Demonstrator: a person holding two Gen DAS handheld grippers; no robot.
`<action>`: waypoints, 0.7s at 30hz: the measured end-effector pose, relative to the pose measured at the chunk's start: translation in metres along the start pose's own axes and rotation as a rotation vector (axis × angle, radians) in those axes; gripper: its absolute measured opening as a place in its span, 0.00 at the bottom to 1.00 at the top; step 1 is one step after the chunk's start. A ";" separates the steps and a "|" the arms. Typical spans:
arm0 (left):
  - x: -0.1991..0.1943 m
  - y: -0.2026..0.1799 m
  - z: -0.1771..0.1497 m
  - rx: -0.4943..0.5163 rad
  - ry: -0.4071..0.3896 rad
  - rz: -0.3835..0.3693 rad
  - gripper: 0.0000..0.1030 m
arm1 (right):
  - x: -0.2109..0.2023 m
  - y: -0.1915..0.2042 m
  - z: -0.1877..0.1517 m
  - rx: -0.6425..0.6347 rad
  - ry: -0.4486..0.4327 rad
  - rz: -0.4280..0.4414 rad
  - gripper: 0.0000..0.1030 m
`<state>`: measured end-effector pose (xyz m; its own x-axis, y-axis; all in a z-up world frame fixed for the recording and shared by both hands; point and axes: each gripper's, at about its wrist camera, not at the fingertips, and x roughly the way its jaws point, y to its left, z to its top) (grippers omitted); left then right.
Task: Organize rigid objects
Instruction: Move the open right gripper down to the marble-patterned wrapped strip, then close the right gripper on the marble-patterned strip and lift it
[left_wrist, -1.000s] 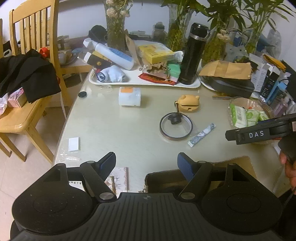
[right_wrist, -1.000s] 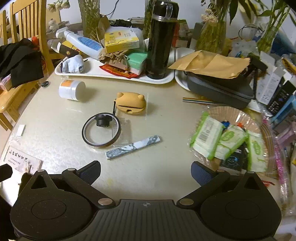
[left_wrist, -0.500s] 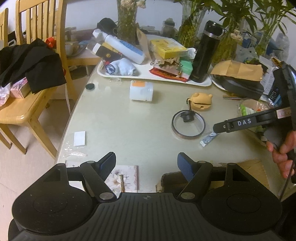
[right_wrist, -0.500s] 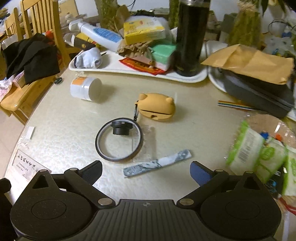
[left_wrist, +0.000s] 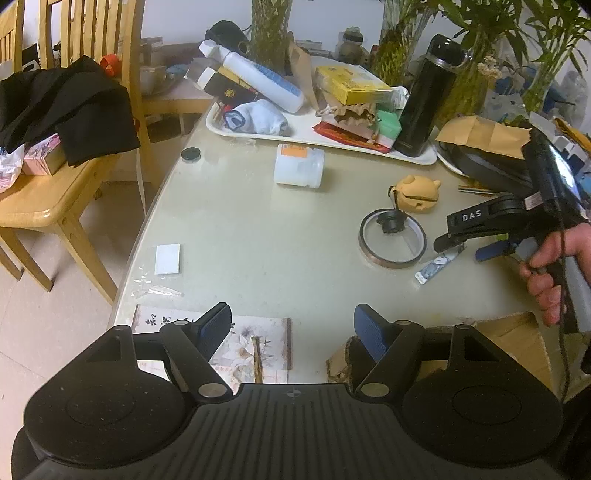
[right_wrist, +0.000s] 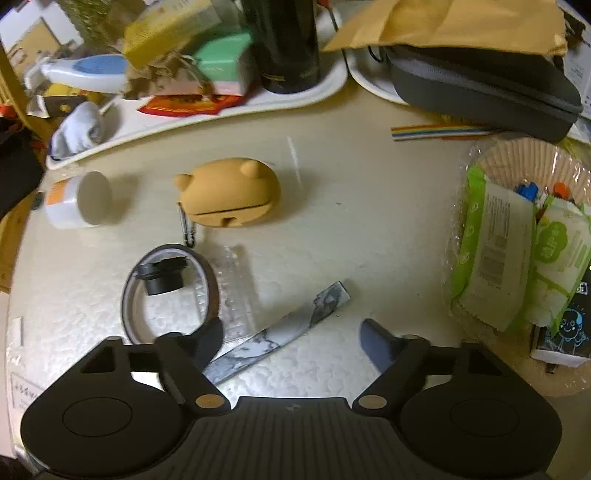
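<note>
Right gripper (right_wrist: 291, 334): jaws just narrowed, nothing pinched, above marbled strip (right_wrist: 280, 334).
Left gripper (left_wrist: 291, 325): fingers spread, empty, over near table (left_wrist: 258, 236) edge.

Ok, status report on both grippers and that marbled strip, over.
Right gripper open, jaws just been closing, low over marbled strip, not gripping. Left gripper open, empty. Tape ring and clear ruler crowd the strip's left end.

Glossy, pale tabletop (left_wrist: 258, 236) with a pebbled sheen. Matt rubbery tan bear-shaped case (right_wrist: 229, 192). Marbled grey strip (right_wrist: 280, 332), smooth. Shiny black flask (left_wrist: 424, 96). Varnished wooden chair (left_wrist: 55, 206) under black cloth (left_wrist: 66, 107). Crinkled brown paper bag (left_wrist: 480, 133). White plastic tray (left_wrist: 406, 157).
</note>
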<state>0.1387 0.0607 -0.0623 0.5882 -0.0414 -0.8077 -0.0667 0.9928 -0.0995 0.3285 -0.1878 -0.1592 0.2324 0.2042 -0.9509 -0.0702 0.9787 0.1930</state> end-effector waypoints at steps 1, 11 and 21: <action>0.000 0.000 0.000 0.001 0.001 0.000 0.71 | 0.001 0.002 0.000 -0.002 0.008 -0.006 0.72; 0.000 0.002 0.000 -0.003 0.000 0.000 0.71 | 0.008 0.015 -0.009 -0.116 0.006 0.000 0.49; 0.000 -0.005 0.005 0.010 -0.007 -0.002 0.71 | 0.010 0.016 -0.013 -0.160 0.009 -0.075 0.17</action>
<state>0.1430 0.0566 -0.0588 0.5942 -0.0427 -0.8032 -0.0576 0.9938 -0.0954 0.3168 -0.1699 -0.1688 0.2342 0.1298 -0.9635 -0.2069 0.9750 0.0811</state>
